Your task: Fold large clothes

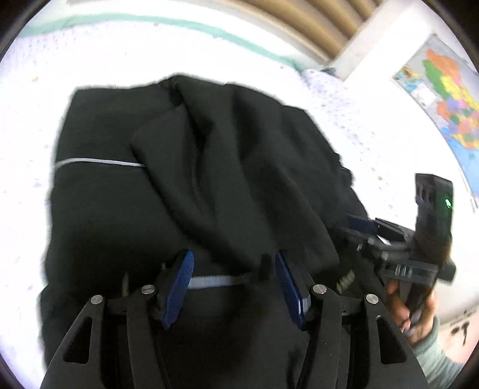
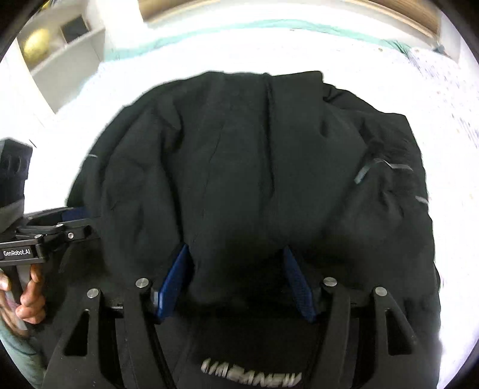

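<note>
A large black jacket [image 1: 191, 167] with thin grey stripes lies bunched on a white bed; it also fills the right wrist view [image 2: 254, 167]. My left gripper [image 1: 233, 269] is open, its blue pads wide apart just over the jacket's near edge, with a fold of cloth between them. My right gripper [image 2: 236, 269] is open too, with a hump of black cloth lying between its pads. The right gripper also shows at the right of the left wrist view [image 1: 359, 223]. The left gripper shows at the left of the right wrist view [image 2: 74, 214].
The white patterned bedsheet [image 1: 125, 57] with a green border surrounds the jacket. A coloured wall map [image 1: 449, 98] hangs at the right. A white shelf unit [image 2: 60, 39] stands at the far left. A wooden headboard [image 1: 314, 21] is behind the bed.
</note>
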### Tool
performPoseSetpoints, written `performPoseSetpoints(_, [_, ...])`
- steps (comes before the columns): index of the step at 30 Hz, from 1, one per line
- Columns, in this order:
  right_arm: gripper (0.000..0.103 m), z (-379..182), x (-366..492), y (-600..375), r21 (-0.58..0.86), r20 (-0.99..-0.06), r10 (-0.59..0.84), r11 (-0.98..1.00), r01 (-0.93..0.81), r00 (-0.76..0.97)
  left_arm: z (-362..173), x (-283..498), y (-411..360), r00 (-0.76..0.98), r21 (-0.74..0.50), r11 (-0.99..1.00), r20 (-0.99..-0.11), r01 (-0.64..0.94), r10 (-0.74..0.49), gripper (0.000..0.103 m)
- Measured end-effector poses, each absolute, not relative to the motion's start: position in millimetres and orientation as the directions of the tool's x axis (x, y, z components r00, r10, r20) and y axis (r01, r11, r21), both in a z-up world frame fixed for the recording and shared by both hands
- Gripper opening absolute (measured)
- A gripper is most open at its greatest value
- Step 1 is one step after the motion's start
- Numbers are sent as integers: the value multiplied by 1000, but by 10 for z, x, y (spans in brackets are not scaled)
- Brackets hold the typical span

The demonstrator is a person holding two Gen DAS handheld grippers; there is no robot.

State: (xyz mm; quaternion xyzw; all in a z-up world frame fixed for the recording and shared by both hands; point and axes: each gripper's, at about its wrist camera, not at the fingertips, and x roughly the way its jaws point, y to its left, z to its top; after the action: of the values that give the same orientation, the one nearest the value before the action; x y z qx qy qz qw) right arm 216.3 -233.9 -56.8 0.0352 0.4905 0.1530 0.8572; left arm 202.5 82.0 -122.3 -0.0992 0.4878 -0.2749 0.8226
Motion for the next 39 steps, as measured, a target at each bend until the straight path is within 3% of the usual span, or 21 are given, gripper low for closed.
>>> performPoseSetpoints(4, [69, -252, 1689, -2636, 178, -796, 268, 960, -214, 543, -880, 1407, 1192, 466, -339, 860, -733, 381, -495, 59])
performPoseSetpoints(6, [69, -161, 1404, -2837, 119, -786, 204, 976, -180, 584, -810, 1128, 1450, 499, -331, 876, -726, 351, -474, 64])
performPoseSetpoints(14, [69, -154, 628, -3636, 68, -818, 62, 998, -10, 572, -1230, 635, 2180, 481, -391, 906, -770, 164, -419, 65])
performPoseSetpoints(19, [69, -300, 439, -3868, 74, -835, 41, 996, 39, 548, -1545, 555, 2167, 428, -473, 874, -771, 112, -472, 65])
performPoseSetpoints(26, [67, -491, 423, -3987, 130, -861, 82, 989, 63, 501, -1589, 588, 1996, 384, -376, 920, -838, 110, -389, 64])
performPoseSetpoints(30, [60, -605, 480, -3968, 142, -881, 98, 988, 61, 463, -1545, 571, 1883, 362, -389, 908, -833, 158, -420, 64])
performPoseSetpoints(33, [54, -632, 508, -3898, 133, -896, 108, 991, 27, 430, -1424, 552, 1819, 337, -499, 837, -766, 225, -548, 65])
performPoseSetpoints(36, [53, -514, 510, -3781, 200, -883, 202, 978, -50, 423, -1238, 555, 1860, 314, -677, 668, -591, 309, -743, 74])
performPoseSetpoints(39, [53, -416, 526, -3785, 350, -836, 355, 932, -93, 419, -1250, 619, 1940, 292, -792, 518, -438, 323, -851, 78])
